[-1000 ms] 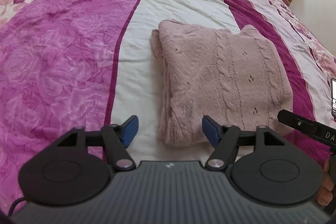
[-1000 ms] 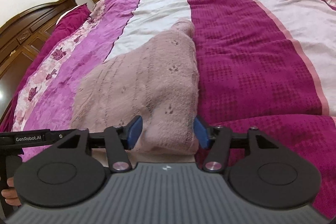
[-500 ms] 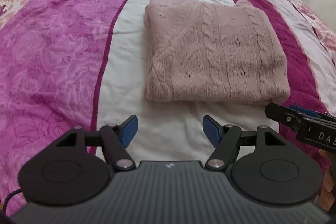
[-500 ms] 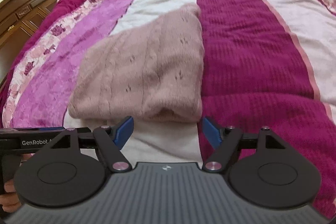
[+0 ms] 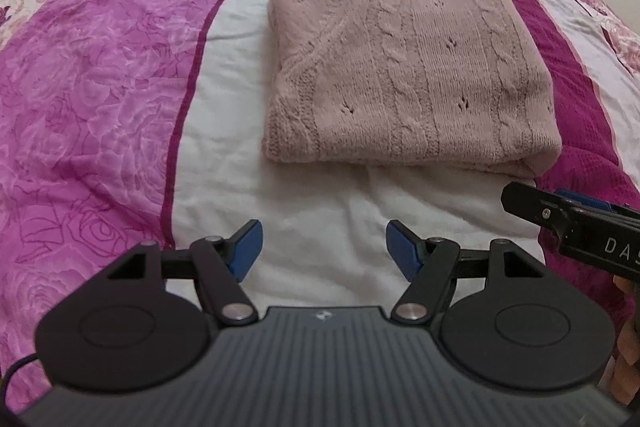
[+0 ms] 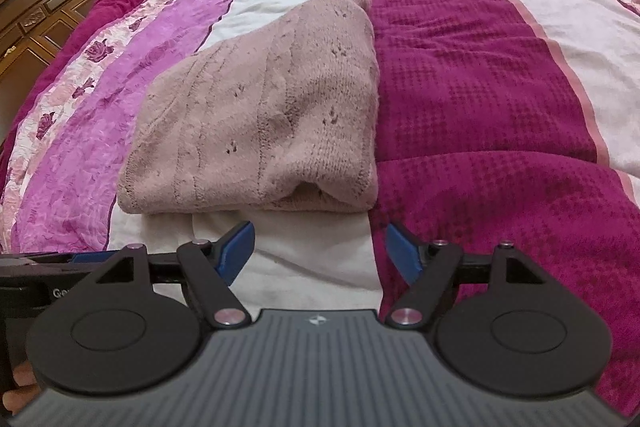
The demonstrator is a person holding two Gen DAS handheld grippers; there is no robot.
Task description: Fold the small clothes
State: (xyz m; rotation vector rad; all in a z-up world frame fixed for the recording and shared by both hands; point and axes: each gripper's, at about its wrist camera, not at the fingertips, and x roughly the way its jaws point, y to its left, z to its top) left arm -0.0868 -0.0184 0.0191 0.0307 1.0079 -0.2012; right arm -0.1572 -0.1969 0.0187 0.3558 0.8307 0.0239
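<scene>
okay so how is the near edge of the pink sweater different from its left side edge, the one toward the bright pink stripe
On the pink sweater, the near edge is thick and rounded, with stacked layers and a small gap showing between them in the right wrist view; the left side edge looks thinner and ends in a ribbed band. The near edge lies over the white stripe and reaches the dark magenta stripe; the left side edge rests wholly on white. Both edges run fairly straight, with no jaws touching them.
</scene>
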